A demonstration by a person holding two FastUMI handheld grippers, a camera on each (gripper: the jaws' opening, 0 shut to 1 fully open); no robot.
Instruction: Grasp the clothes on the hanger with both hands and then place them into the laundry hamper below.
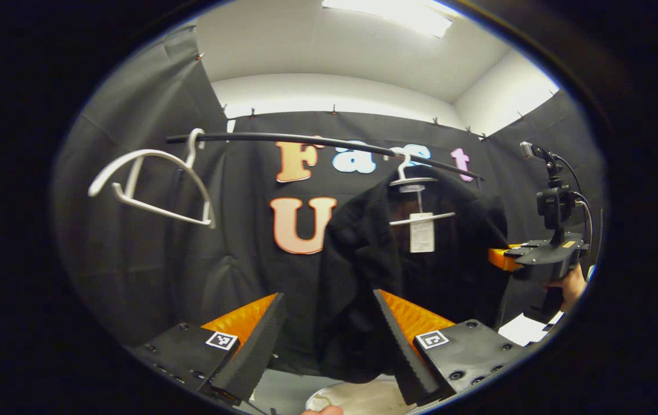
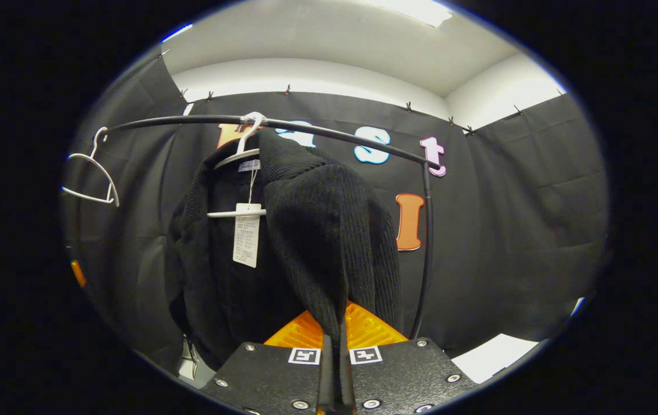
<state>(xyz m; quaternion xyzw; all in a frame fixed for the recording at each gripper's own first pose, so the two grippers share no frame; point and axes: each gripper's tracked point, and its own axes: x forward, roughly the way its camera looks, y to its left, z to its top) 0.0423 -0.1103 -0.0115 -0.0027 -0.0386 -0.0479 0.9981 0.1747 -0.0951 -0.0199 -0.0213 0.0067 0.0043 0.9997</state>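
A black knitted garment (image 1: 375, 259) hangs on a white hanger (image 1: 412, 180) from the black rail (image 1: 317, 139). My left gripper (image 1: 332, 340) is open, and the garment's lower part shows in the gap between its fingers without either one pressing on it. In the right gripper view, my right gripper (image 2: 336, 346) is shut on a fold of the garment (image 2: 312, 230), whose paper tag (image 2: 246, 233) hangs under the hanger (image 2: 244, 154). The left gripper view shows the right gripper (image 1: 499, 257) at the garment's right edge. The pale hamper rim (image 1: 358, 399) lies below.
An empty white hanger (image 1: 150, 184) hangs on the rail's left end, seen also as the empty hanger (image 2: 93, 178) in the right gripper view. The rail's upright post (image 2: 427, 248) stands just right of the garment. A hand (image 1: 571, 285) holds the right gripper. White paper (image 2: 496, 354) lies low right.
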